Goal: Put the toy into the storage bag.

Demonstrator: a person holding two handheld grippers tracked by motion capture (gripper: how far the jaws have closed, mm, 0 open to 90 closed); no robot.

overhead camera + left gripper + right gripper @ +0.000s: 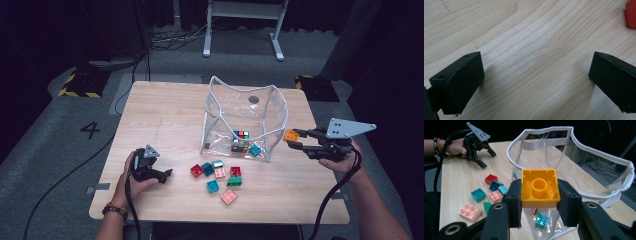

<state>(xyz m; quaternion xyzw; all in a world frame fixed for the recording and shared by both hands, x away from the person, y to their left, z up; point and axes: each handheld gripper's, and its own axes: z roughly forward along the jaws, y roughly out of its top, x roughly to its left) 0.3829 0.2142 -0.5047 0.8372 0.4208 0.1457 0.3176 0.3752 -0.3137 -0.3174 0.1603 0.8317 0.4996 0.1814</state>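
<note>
Right hand pose: the right hand (345, 161) is held up off the pale wooden table (165, 115), to the right of the clear soft plastic bag with a white rim (243, 117), forearm coming in from the near edge, grey plate on top.
Right gripper: the right gripper (298, 139) points left toward the bag's right wall, its jaws clamped on the orange square plastic building brick (539, 188).
Orange brick: squeezed between the two black pads, hollow underside with its round tube facing the right gripper view; in the high view (291, 135) it sits just outside the bag's right wall, level with the upper part of that wall.
Left hand pose: the left hand (132, 176) rests low on the table, well left of the bag, wrist with a beaded bracelet near the table's front edge.
Left gripper: the left gripper (162, 176) has its jaws spread wide with bare wood between them, holding nothing.
Loose bricks: red, blue, teal, pink and green ones (220, 176) lie in a cluster in front of the bag.
Inside the bag: a multicoloured cube (241, 141) and a teal brick (255, 150) on the bag's floor.
Hard to make out: the bag's folds and glare blur its contents; a red brick (631, 13) is cut off at the edge of the left gripper view.
</note>
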